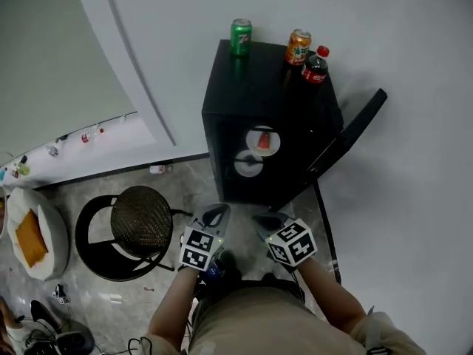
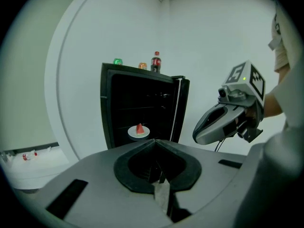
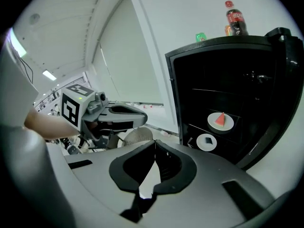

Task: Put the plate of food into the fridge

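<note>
1. Already the plate (image 1: 262, 140), bearing a red wedge of food, sits on a shelf inside the black fridge (image 1: 222, 124), its door (image 1: 347, 143) open at the right.
2. Left gripper (image 1: 215, 216): jaws together, empty, on the near side of the fridge and apart from it.
3. Right gripper (image 1: 267, 222): jaws together, empty, just beside the left.

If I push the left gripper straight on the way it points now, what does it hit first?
Likely the open fridge: the left gripper, shut and empty, aims into its dark inside, close beside the plate with the watermelon slice. Nothing shows between; depth is unclear.
</note>
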{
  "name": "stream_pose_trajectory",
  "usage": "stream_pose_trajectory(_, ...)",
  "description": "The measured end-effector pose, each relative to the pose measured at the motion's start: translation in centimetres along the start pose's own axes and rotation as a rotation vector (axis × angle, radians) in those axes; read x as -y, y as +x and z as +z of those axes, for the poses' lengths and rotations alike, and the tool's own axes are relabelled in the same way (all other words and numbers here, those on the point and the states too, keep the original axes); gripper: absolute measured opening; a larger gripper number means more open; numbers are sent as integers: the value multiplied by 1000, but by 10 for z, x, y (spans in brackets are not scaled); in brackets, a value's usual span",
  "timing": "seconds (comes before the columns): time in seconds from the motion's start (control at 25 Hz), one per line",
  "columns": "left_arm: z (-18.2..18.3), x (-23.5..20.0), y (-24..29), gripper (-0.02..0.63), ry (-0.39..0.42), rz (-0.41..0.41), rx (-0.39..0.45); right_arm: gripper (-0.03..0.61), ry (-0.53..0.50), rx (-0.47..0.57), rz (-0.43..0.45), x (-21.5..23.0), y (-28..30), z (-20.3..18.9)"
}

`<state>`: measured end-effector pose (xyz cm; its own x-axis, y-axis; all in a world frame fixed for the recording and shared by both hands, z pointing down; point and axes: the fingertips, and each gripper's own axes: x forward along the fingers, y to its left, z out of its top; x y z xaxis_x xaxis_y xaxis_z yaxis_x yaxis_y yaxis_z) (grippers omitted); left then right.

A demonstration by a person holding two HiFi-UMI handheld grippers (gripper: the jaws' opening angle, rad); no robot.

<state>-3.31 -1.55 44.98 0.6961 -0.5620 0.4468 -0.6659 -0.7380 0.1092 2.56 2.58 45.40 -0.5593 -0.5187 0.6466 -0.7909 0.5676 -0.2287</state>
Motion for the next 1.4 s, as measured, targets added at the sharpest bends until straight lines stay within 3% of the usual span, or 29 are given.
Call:
stream_pose_trajectory(0.24, 24, 64, 31, 9, 107, -41, -2, 21, 0, 73, 11, 24, -48, -14)
stream_pose_trajectory(0.72, 55, 153, 29, 9, 171, 21, 23, 21, -14, 121, 25, 53, -135, -59)
stream_pose_trajectory(0.92, 46, 175, 7, 9, 159, 80, 3, 21, -54, 111, 93, 37, -144, -73)
stream_pose_trajectory(1.12, 11, 186, -14, 9, 147, 132, -71, 21, -67, 101, 172, 16, -140, -84)
stream_pose_trajectory(1.4, 1, 180, -38, 9, 88, 177, -69, 21, -65, 82, 245, -12, -137, -96)
